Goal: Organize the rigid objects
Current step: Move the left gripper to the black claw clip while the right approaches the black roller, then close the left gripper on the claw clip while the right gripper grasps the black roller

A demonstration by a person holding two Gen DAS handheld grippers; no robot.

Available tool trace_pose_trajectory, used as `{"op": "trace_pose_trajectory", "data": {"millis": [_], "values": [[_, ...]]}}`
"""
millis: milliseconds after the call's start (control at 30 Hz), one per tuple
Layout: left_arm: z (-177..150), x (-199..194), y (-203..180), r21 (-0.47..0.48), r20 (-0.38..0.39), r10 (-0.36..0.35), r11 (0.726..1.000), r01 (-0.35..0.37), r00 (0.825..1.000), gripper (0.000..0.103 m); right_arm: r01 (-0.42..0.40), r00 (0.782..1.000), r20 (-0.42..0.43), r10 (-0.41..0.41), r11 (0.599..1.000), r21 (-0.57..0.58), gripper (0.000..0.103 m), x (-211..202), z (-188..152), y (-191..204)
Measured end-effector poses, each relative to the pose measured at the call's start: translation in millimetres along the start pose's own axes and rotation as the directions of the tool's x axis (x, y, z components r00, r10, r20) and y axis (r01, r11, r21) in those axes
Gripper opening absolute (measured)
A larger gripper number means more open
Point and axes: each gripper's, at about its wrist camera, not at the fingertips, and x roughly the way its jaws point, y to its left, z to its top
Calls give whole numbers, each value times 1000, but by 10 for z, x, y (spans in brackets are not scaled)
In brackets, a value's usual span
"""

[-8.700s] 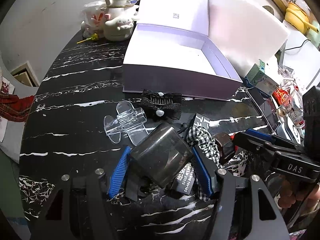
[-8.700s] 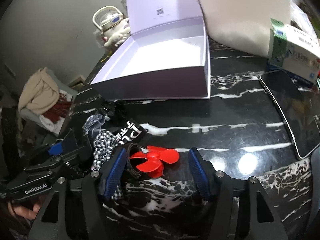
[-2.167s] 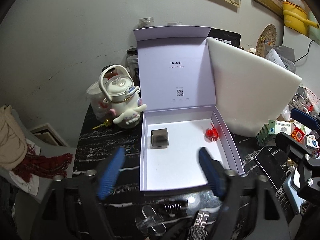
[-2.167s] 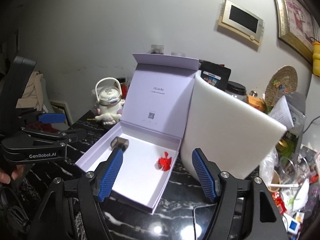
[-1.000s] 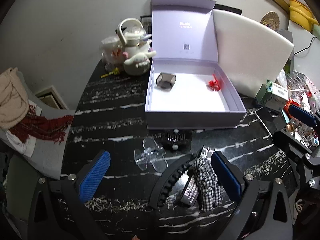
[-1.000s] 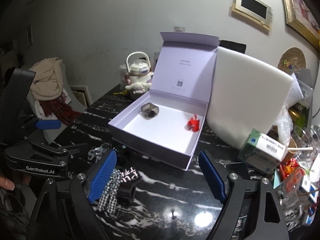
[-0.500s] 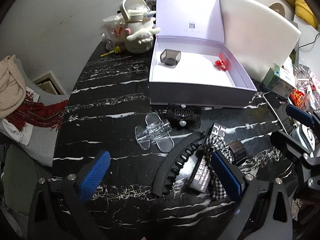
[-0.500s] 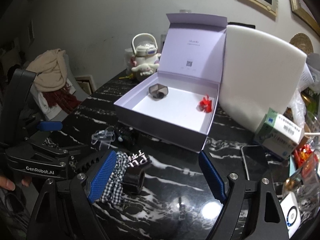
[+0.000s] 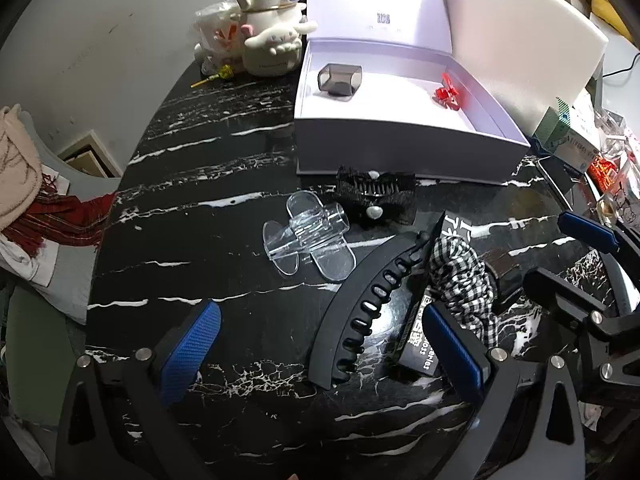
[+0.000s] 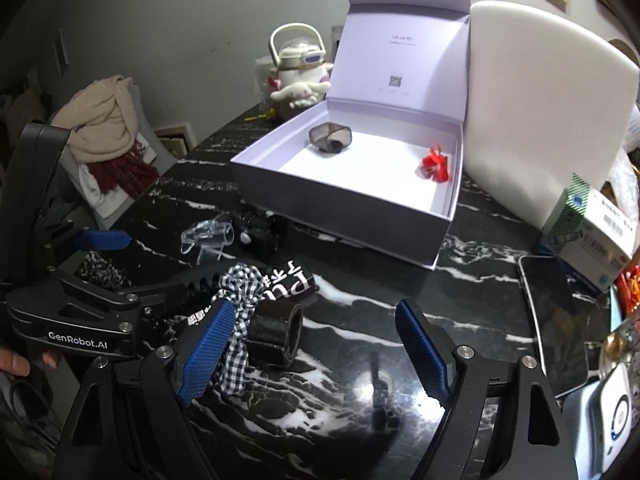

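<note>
The long black hair clip (image 9: 362,312) lay on the dark marble worktop (image 9: 208,208) directly ahead of the left gripper (image 9: 320,354), between its two blue pads and nearer the right-hand one. Its curved long axis ran from near that gripper up and away to the right, towards the lavender box (image 9: 404,160), so it lay roughly along the gripper's line of sight, not across the gap. The left gripper was spread wide and gripped nothing; neither pad touched the clip. Judging by this, the clip was the left hand's likely next pick, and a turn of the wrist would probably be needed for the fingers to close across its narrow width.

Measured from the clip, the clear plastic clip (image 9: 310,240) sat just beyond its far end to the left, the black comb clip with a pearl (image 9: 374,194) further on against the box's front wall, and the checked fabric scrunchie (image 9: 464,276) touching its right side, draped over a black printed packet (image 9: 420,344).

The right gripper (image 10: 316,354) was also released and empty, its pads well apart. The black ring-shaped band (image 10: 276,334) stood just inside its left pad, beside the scrunchie (image 10: 240,292), making that the nearer thing for the right hand.

Inside the box (image 10: 352,216) a smoky grey case (image 10: 330,136) rested near the back left and a red propeller-like piece (image 10: 435,166) near the right wall, the two well apart.
</note>
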Motion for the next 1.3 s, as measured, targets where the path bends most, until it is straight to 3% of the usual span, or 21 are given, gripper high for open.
{"op": "trace_pose_trajectory", "data": {"millis": [667,1300], "values": [[-7,326,139,-28,-58,-31,999,29,998,103,-74,996,-40,75,997,31,70,243,-37,-53],[9,418,136,-13,-56,-19,1000,19,998,103,-77,996,-46,79,996,39,70,196,-108,-142]]}}
